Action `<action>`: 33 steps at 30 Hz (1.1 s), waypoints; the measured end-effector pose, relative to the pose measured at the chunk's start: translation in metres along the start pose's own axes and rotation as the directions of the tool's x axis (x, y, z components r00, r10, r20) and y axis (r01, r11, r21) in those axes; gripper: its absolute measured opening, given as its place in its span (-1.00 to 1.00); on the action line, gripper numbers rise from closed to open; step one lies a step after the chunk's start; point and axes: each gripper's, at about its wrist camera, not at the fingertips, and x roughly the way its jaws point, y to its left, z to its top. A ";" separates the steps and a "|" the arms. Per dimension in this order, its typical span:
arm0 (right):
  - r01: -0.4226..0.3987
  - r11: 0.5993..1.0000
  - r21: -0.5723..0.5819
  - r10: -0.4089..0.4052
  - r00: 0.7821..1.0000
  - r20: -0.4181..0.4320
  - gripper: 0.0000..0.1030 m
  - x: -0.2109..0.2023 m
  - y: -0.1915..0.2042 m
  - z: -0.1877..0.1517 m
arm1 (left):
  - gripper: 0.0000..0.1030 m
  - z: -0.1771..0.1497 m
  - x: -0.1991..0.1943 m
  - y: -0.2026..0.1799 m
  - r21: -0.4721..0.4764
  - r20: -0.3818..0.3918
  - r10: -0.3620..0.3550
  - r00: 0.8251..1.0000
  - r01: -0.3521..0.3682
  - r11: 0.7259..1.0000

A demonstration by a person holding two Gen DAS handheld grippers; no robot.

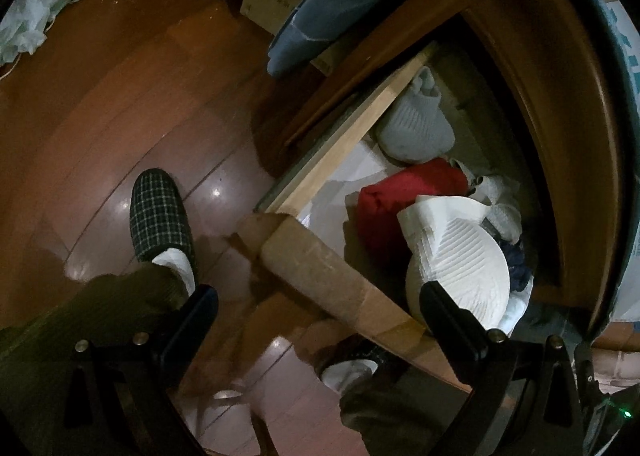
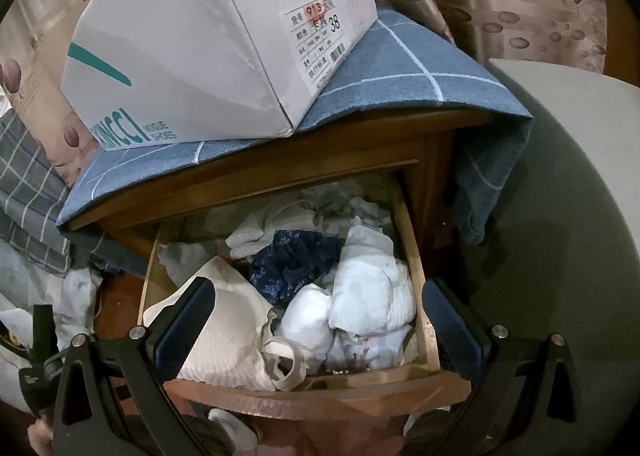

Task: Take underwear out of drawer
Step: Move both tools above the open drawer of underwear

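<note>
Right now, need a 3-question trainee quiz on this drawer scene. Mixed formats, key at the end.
1. True or false: the drawer is pulled open, with clothes piled inside.
2. Multiple choice: what sits on the blue checked cloth on top of the cabinet? A) a lamp B) a white shoe box C) a stack of books
3. Short answer: in the right wrist view, are the fingers of the right tool spread or shut, and is anything gripped?

Key
1. True.
2. B.
3. Spread above the drawer; nothing gripped. The left tool is likewise spread, over the drawer's front corner.
</note>
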 end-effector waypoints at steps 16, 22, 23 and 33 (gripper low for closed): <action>0.026 0.999 -0.030 -0.028 0.998 -0.064 0.99 0.014 0.003 -0.004 | 1.00 0.002 -0.018 -0.017 0.140 0.048 0.114 0.992 -0.119 0.983; 0.035 0.998 -0.061 -0.040 0.996 -0.085 0.99 0.018 0.007 -0.009 | 1.00 -0.002 -0.027 -0.030 0.204 0.100 0.190 0.977 -0.207 0.957; 0.036 0.997 -0.063 -0.042 0.995 -0.089 0.99 0.019 0.008 -0.010 | 1.00 -0.003 -0.028 -0.032 0.216 0.110 0.200 0.974 -0.220 0.951; 0.047 0.995 -0.092 -0.057 0.993 -0.108 0.99 0.024 0.011 -0.013 | 0.98 -0.020 -0.054 -0.051 0.310 0.176 0.220 0.960 -0.266 0.913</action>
